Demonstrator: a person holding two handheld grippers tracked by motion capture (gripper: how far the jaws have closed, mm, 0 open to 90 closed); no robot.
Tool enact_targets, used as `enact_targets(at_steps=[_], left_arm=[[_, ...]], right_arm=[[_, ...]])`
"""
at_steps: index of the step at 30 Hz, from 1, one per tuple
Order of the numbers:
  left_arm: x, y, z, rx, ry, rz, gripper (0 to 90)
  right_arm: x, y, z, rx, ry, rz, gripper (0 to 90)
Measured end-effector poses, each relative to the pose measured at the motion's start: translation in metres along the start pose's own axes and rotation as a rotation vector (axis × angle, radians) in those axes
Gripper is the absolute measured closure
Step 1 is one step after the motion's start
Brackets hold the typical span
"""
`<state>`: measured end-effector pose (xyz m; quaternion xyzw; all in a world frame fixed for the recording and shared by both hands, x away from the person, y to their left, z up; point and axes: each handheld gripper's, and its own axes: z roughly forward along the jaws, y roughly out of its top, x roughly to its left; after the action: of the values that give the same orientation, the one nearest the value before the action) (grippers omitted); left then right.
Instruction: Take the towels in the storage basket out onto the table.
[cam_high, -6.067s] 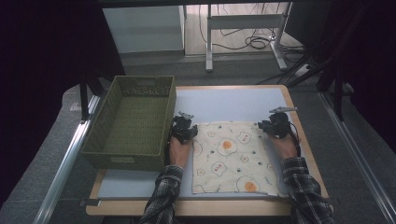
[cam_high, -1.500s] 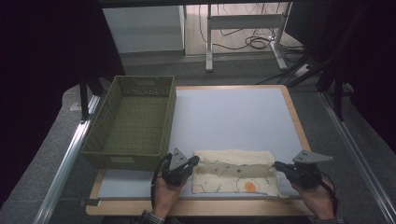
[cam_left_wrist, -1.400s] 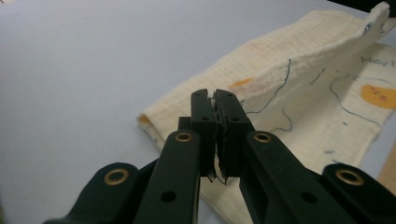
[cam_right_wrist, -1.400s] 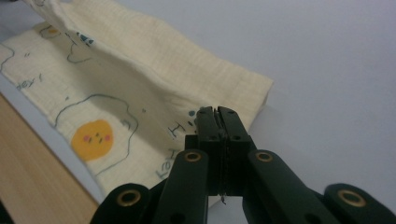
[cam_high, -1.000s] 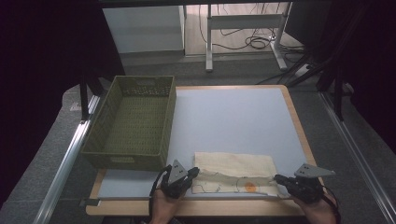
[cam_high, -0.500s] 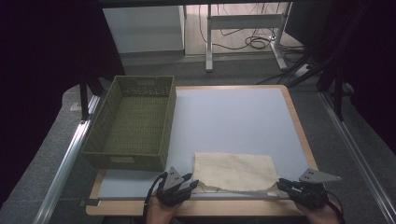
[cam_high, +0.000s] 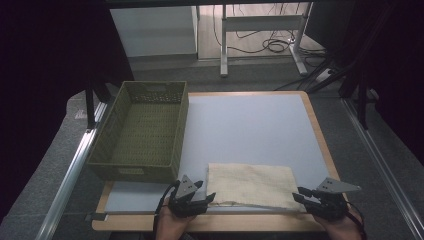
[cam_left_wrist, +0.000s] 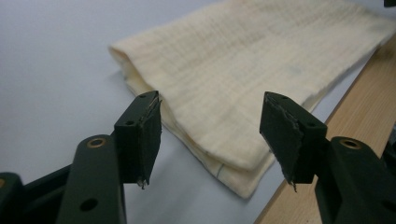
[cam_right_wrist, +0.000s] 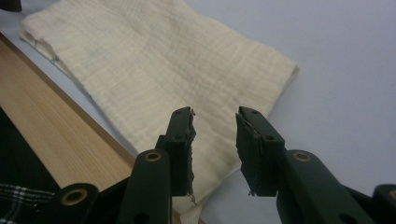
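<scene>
Now that both sets of jaws have just been opening, the fold looks done and let go. Nearest the person, the left gripper (cam_high: 205, 199) sits at the cloth's front left corner with its jaws released, and in the left gripper view the pads stand apart with that corner (cam_left_wrist: 243, 179) lying slack on the mat between and past them, nothing pinched. Same story on the other side: the right gripper (cam_high: 303, 196) is at the front right corner, jaws parted a bit less, and the right gripper view has the cloth's edge resting free just under the gap, not gripped. A second ago both were clamped on the cloth's far edge and dragging it toward the wooden front rim (cam_high: 235, 221) of the table; before that the cloth lay open with its egg print facing up. So the cloth (cam_high: 252, 184) is now folded in half, plain side up, flat on the blue-grey mat near the front edge, layers roughly lined up at the front. Farther back and to the left the green woven basket (cam_high: 140, 130) sits with nothing in it. My guess is another fold or a move into that basket comes next, so fresh grips are needed.
</scene>
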<state>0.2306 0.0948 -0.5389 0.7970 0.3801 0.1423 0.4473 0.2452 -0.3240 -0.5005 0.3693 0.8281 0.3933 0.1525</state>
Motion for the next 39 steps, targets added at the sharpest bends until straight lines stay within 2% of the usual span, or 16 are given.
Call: enact_targets(at_steps=[2, 5, 8, 11, 14, 20, 22, 25, 28, 29, 30, 32, 34, 36, 39], left_arm=[[0.001, -0.003, 0.002, -0.004, -0.007, -0.014, 40.6], [0.002, -0.004, 0.004, -0.005, -0.028, -0.026, 50.0], [0.0, -0.003, 0.006, 0.006, -0.05, -0.003, 61.0], [-0.003, -0.004, 0.01, 0.038, -0.04, 0.034, 75.1], [-0.003, -0.005, 0.01, 0.033, -0.043, 0.034, 89.4], [-0.005, 0.002, -0.007, -0.006, -0.036, 0.028, 89.9], [-0.005, 0.004, -0.012, -0.005, -0.04, 0.024, 89.9], [-0.007, 0.0, -0.013, 0.021, -0.032, 0.023, 89.8], [-0.004, -0.008, -0.006, 0.053, -0.019, 0.005, 89.5], [-0.002, -0.009, -0.005, 0.045, -0.019, -0.009, 88.1], [0.0, -0.008, -0.005, 0.026, -0.018, -0.023, 82.5], [0.0, -0.004, -0.005, 0.004, -0.016, -0.03, 68.4], [-0.002, 0.001, -0.002, -0.012, -0.034, -0.022, 59.7], [-0.007, 0.003, 0.002, -0.015, -0.064, 0.007, 56.5], [-0.013, 0.001, 0.011, 0.022, -0.104, 0.037, 59.0]], right_arm=[[0.0, -0.002, 0.005, 0.005, -0.001, 0.005, 63.9], [-0.002, -0.004, 0.01, 0.007, -0.004, 0.012, 62.8], [-0.003, -0.004, 0.012, 0.009, -0.004, 0.015, 62.5], [-0.003, -0.004, 0.014, 0.011, -0.005, 0.018, 62.3], [-0.003, -0.004, 0.014, 0.011, -0.003, 0.019, 62.3], [-0.003, -0.002, 0.013, 0.006, -0.004, 0.018, 62.3], [-0.003, -0.001, 0.013, 0.003, -0.002, 0.018, 62.3], [-0.001, 0.0, 0.014, 0.003, 0.001, 0.016, 62.3], [-0.001, -0.001, 0.016, 0.009, 0.004, 0.013, 62.3], [-0.001, -0.001, 0.017, 0.009, 0.004, 0.016, 62.3], [-0.001, -0.002, 0.017, 0.01, 0.002, 0.017, 62.3], [-0.002, -0.002, 0.015, 0.006, -0.007, 0.023, 61.3], [-0.004, -0.002, 0.014, 0.003, -0.021, 0.033, 58.5], [-0.006, -0.003, 0.014, 0.001, -0.024, 0.044, 57.5], [-0.006, -0.005, 0.017, 0.012, -0.026, 0.05, 57.5]])
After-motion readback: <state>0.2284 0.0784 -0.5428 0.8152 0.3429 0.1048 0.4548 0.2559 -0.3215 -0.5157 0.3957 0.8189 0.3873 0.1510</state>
